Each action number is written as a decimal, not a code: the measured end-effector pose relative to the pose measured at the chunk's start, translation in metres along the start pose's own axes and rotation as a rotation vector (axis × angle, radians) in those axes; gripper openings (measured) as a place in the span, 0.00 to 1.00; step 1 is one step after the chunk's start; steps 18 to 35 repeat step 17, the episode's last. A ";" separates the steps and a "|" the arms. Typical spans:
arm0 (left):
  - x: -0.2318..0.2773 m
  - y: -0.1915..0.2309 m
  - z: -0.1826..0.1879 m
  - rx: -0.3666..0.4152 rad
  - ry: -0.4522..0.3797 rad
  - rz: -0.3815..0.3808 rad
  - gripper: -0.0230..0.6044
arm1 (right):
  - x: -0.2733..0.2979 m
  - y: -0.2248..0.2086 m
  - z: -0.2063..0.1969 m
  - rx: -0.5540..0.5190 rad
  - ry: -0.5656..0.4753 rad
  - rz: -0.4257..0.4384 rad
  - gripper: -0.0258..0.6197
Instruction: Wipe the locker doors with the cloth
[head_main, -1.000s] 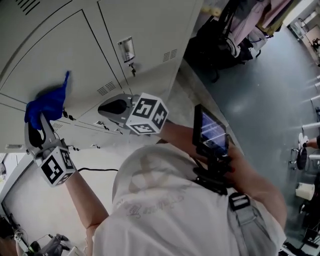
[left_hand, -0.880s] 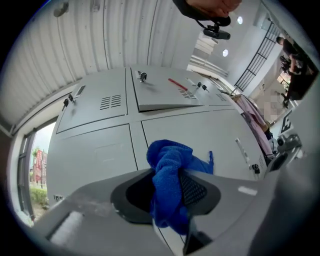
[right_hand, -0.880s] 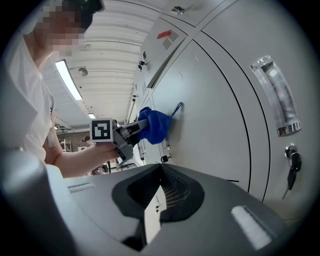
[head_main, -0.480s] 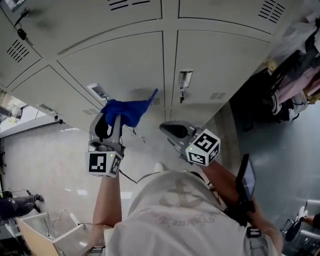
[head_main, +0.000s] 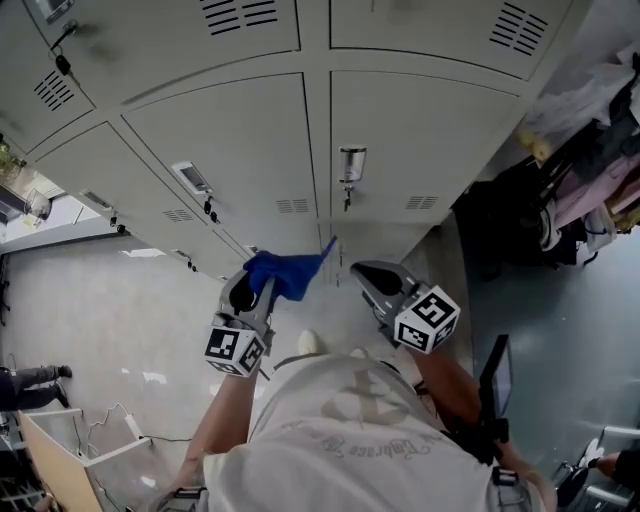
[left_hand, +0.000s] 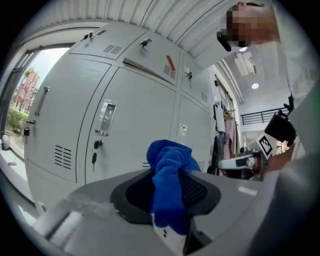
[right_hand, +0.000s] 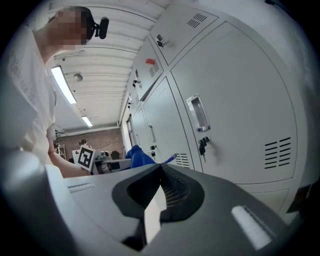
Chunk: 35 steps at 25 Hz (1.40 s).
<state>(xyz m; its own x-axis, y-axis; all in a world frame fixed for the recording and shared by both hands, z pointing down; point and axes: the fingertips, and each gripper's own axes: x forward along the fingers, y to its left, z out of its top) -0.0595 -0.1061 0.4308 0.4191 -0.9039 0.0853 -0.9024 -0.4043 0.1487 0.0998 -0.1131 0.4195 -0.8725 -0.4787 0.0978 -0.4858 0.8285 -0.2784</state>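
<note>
A blue cloth (head_main: 285, 272) is clamped in my left gripper (head_main: 266, 287), which is held low in front of the grey locker doors (head_main: 230, 140). In the left gripper view the cloth (left_hand: 169, 175) bulges out of the left gripper (left_hand: 167, 172), with a locker door (left_hand: 135, 120) ahead and apart from it. My right gripper (head_main: 362, 270) is shut with nothing in it, just right of the cloth. In the right gripper view the right gripper (right_hand: 161, 167) points along the lockers (right_hand: 225, 100), and the cloth (right_hand: 139, 155) shows beyond it.
Each door has a recessed handle (head_main: 352, 160), a key lock and vent slots (head_main: 293, 206). Dark bags and hanging clothes (head_main: 560, 190) crowd the right. A cardboard box (head_main: 70, 455) stands on the floor at the lower left. A person's legs (head_main: 30, 378) show at the left edge.
My left gripper has carried the cloth off the locker door, down and towards the middle near the right gripper. The head view has swung round to face the lockers squarely.
</note>
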 end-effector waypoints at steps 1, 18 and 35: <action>-0.002 -0.007 -0.008 0.000 0.015 -0.006 0.26 | -0.006 -0.001 -0.002 0.002 0.001 -0.005 0.05; 0.009 -0.098 -0.044 0.049 0.083 -0.084 0.26 | -0.076 -0.012 -0.029 0.036 -0.027 -0.029 0.05; 0.009 -0.098 -0.044 0.049 0.083 -0.084 0.26 | -0.076 -0.012 -0.029 0.036 -0.027 -0.029 0.05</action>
